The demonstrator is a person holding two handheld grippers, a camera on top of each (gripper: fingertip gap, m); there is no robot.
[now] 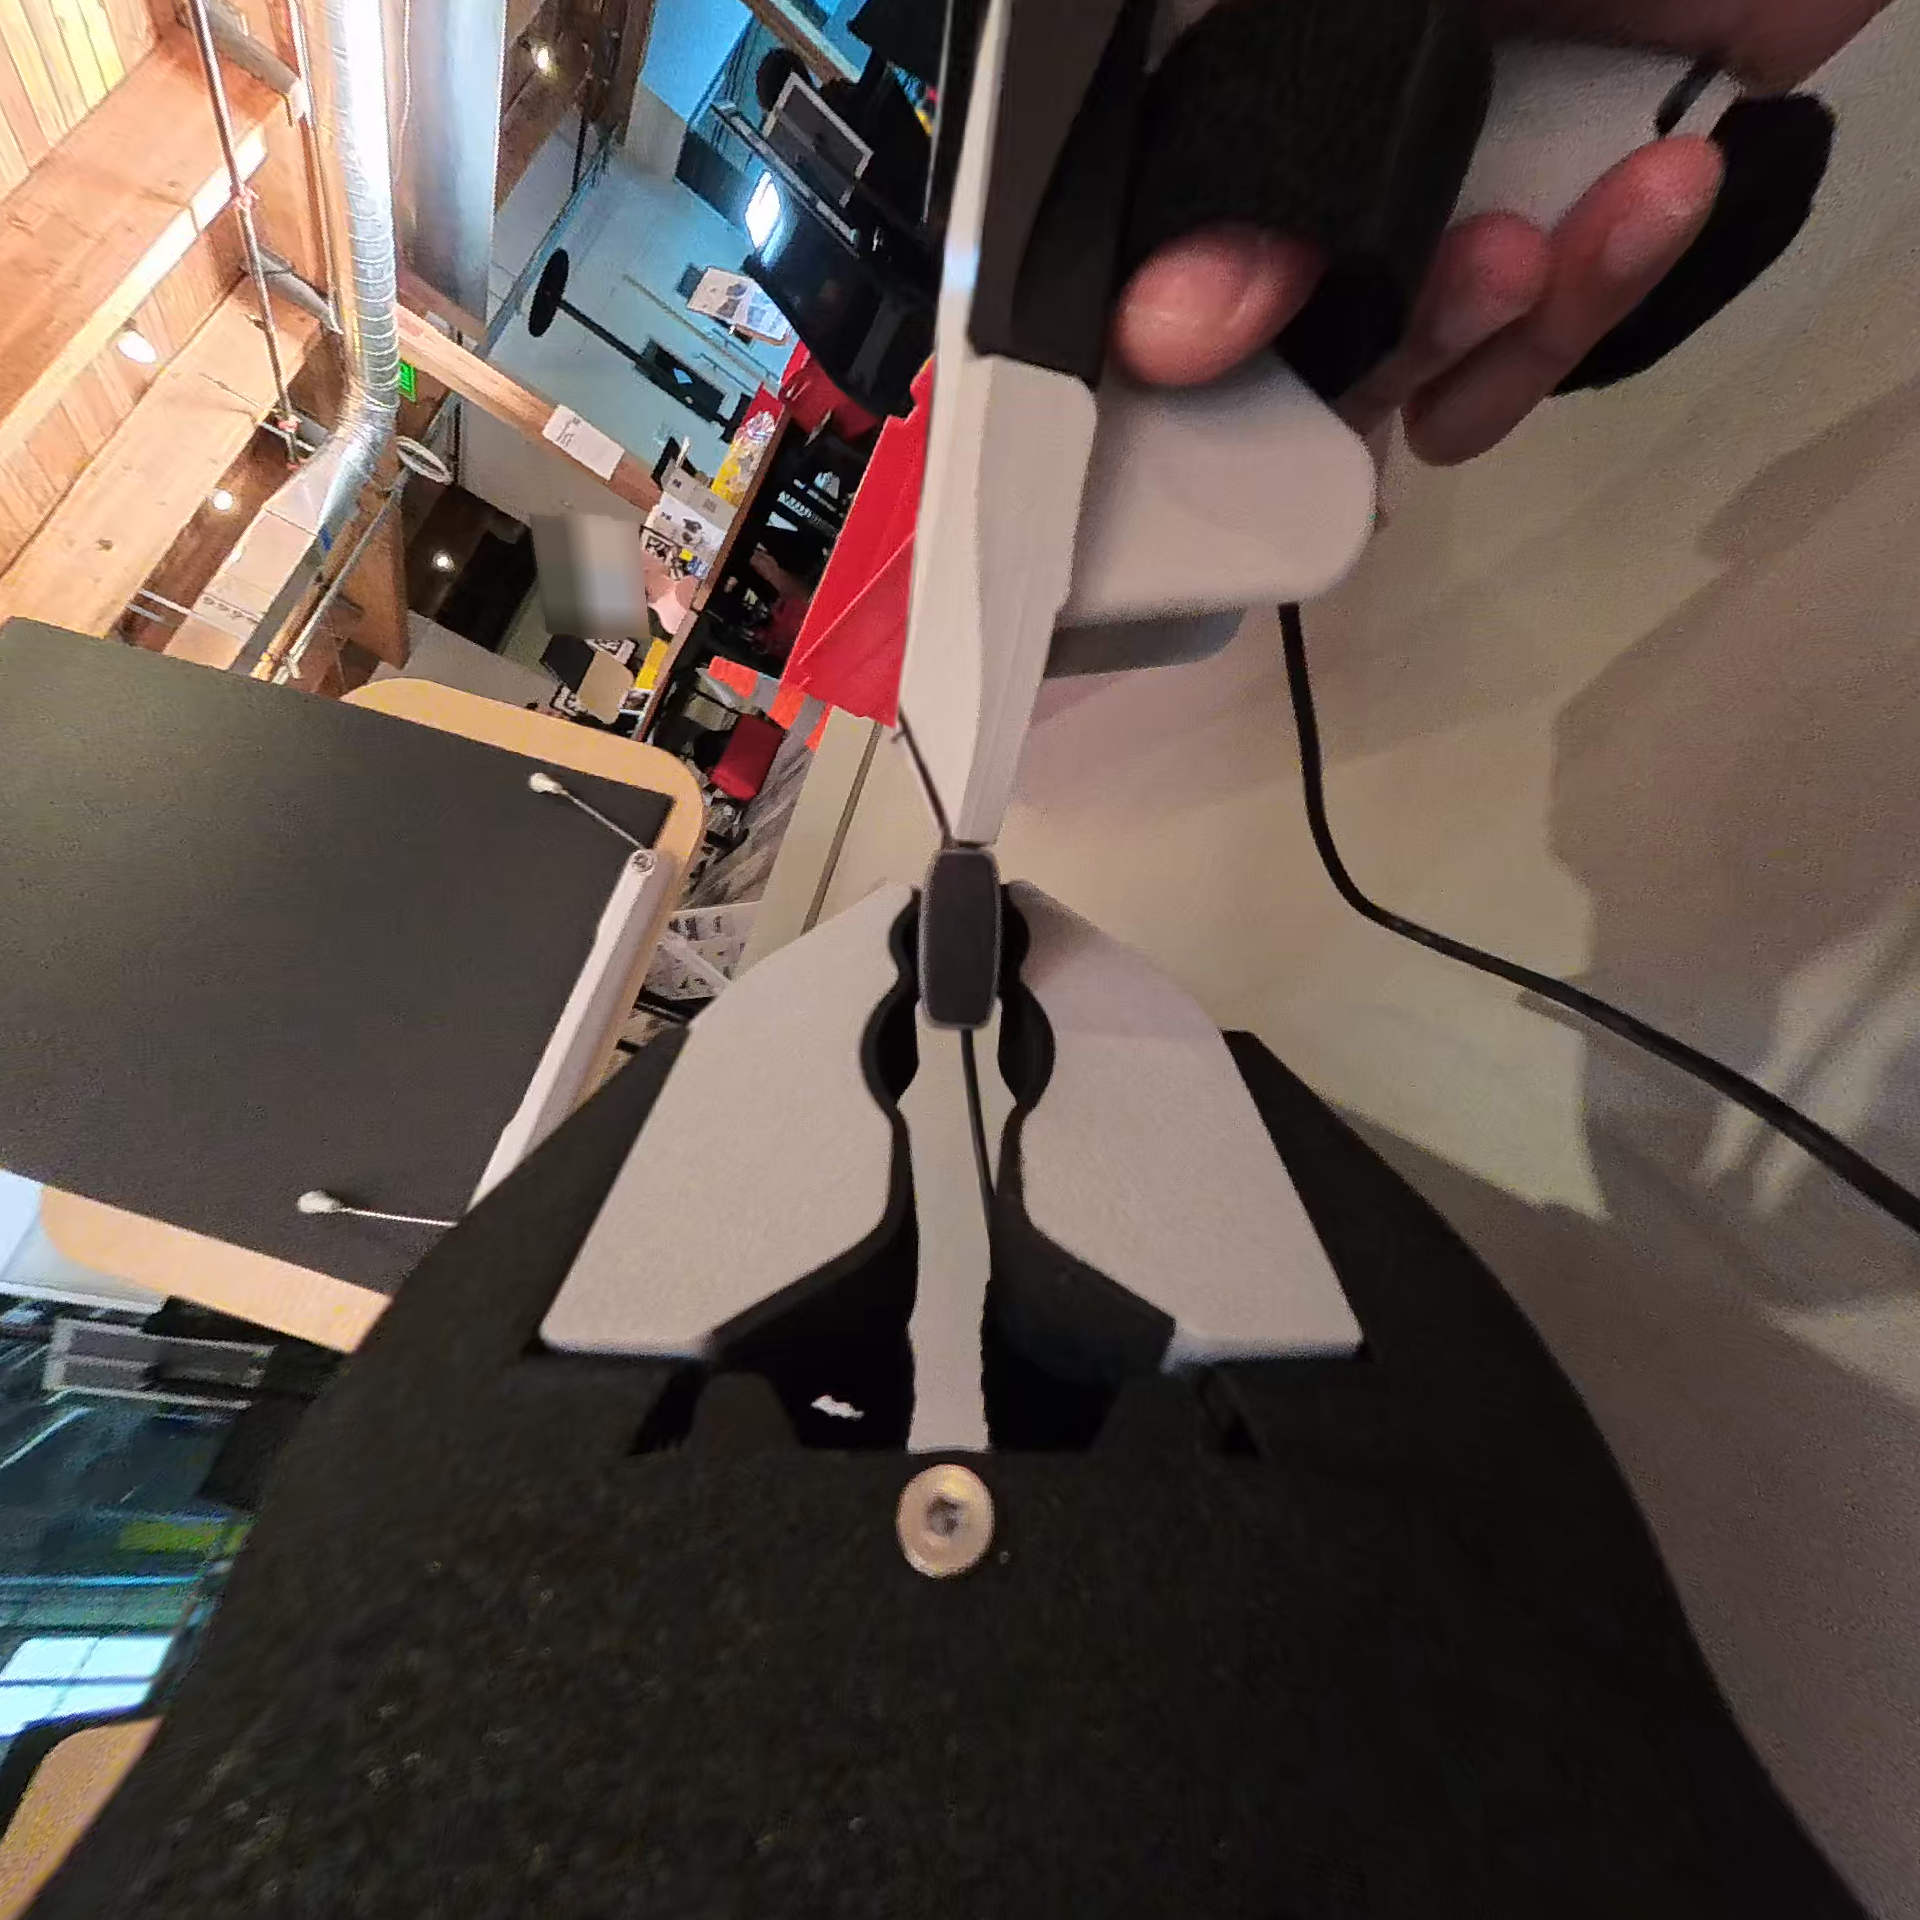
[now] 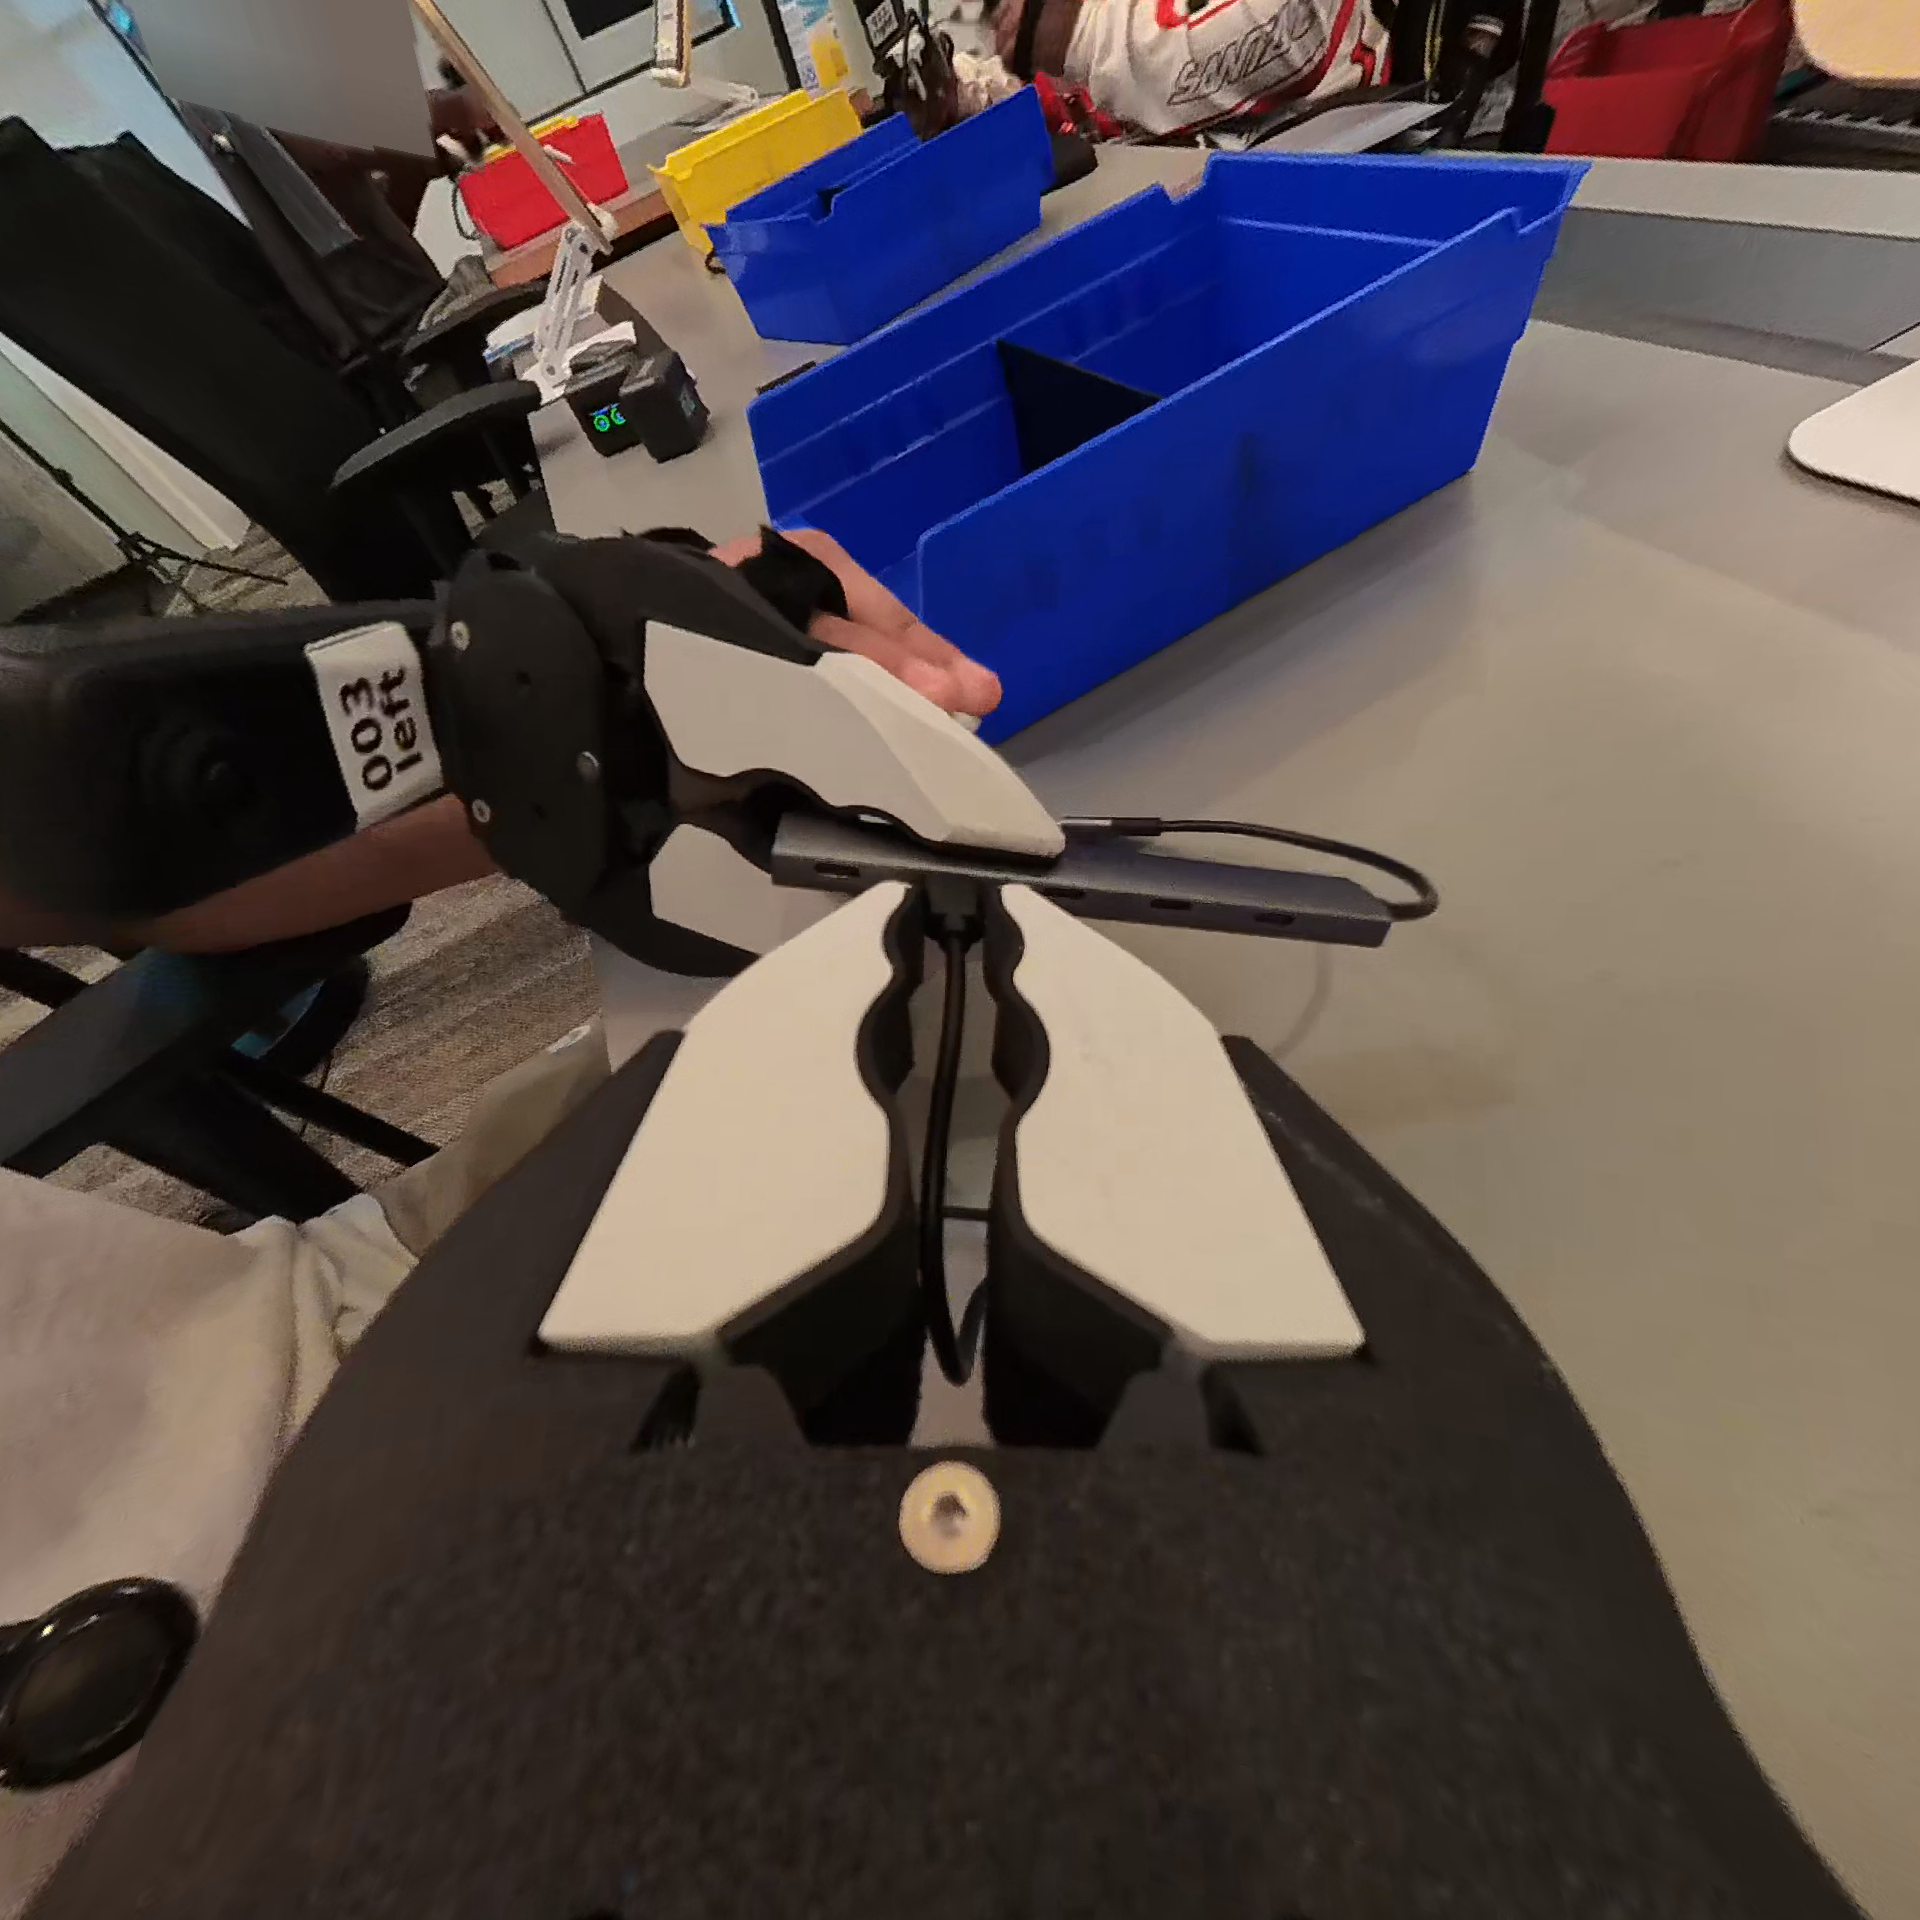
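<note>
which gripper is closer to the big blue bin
Left. The left gripper holds the hub beside the near corner of the blue bin; the right gripper is farther back, gripping a plug in the hub.

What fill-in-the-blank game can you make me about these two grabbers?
1. The left gripper is shut on a flat ___ hub.
2. The cable pinched in the right gripper is ___ in colour.
3. Behind the hub stands a big ___ bin with a dark divider inside.
4. The bin rests on a grey ___.

Missing words: grey, black, blue, table.
</note>
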